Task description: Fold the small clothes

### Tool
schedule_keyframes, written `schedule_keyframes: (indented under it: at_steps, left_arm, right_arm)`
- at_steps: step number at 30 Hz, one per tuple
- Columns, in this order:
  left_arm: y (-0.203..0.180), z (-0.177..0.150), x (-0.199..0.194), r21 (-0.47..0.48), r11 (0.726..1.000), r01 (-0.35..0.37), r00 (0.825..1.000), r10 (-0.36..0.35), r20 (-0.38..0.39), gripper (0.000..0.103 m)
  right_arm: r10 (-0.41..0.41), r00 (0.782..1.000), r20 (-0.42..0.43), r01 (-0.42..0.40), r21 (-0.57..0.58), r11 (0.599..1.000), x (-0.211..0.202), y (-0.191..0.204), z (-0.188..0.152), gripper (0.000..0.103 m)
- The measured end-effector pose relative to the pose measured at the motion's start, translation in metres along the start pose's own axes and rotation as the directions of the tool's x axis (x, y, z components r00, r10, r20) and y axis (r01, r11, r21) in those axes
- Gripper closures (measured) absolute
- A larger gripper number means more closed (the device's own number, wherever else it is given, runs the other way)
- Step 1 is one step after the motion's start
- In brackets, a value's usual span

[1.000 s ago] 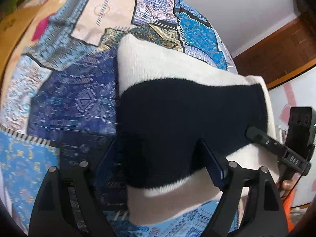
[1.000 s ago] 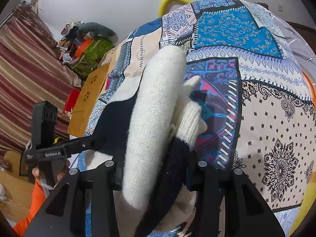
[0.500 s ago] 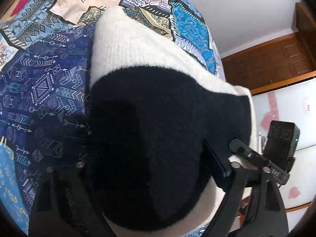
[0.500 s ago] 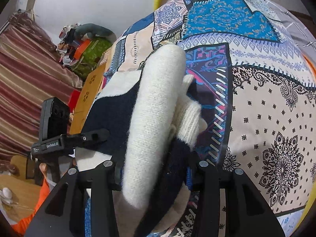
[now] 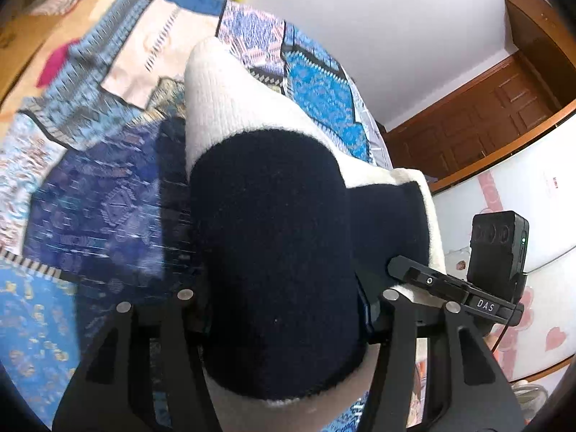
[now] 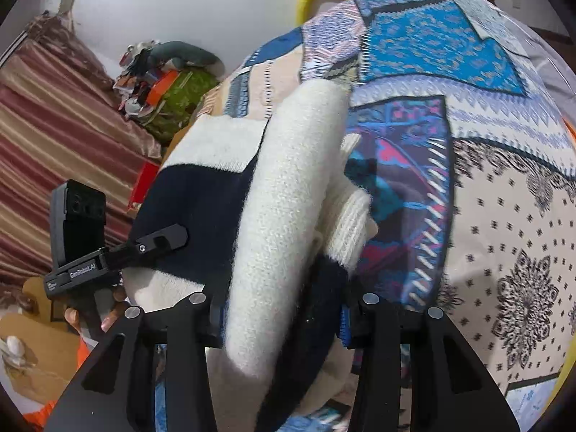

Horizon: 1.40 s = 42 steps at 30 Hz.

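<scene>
Now both claws are gripping the cream-and-navy knit sweater [image 5: 273, 237] above the patchwork bedspread [image 5: 93, 194]. Its left claw [image 5: 284, 309], jaws having just been closing, is pinching a navy fold; its right claw [image 6: 280, 309] is clamping a bunched cream-and-navy edge.

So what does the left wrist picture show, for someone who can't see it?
The left hand-held gripper has just been closing and now pinches a bunched navy and cream sweater over a blue patchwork bedspread. The right hand-held gripper reaches in from the right.
</scene>
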<state>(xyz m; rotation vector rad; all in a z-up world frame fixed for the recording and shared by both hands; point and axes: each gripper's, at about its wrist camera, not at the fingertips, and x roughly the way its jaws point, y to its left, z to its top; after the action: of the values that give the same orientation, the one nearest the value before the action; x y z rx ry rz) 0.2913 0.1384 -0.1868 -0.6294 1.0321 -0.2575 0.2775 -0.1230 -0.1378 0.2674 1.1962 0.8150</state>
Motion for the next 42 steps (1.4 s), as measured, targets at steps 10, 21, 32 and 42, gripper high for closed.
schedule_keyframes:
  at_steps: [10, 21, 32, 42]
  left_arm:
    - [0.051, -0.026, -0.04, -0.062, 0.997, -0.044, 0.999, 0.044, 0.005, 0.046]
    - [0.079, -0.042, -0.039, -0.145, 0.987, -0.065, 0.998, 0.062, -0.022, 0.043]
    - [0.061, -0.043, -0.061, -0.016, 0.953, -0.302, 0.951, 0.302, 0.059, 0.041]
    - [0.012, -0.05, -0.087, 0.199, 0.835, -0.513, 0.849, 0.459, 0.263, 0.041]
  right_arm:
    - [0.009, 0.998, -0.061, -0.013, -0.068, 0.998, 0.038, 0.038, -0.005, 0.064]
    - [-0.091, 0.996, -0.028, 0.086, -0.131, 0.988, 0.025, 0.043, -0.002, 0.058]
    - [-0.18, 0.98, 0.084, 0.195, -0.247, 0.949, 0.0, 0.069, 0.001, 0.058]
    - [-0.172, 0.974, 0.15, 0.218, -0.388, 0.896, 0.005, 0.11, -0.003, 0.058]
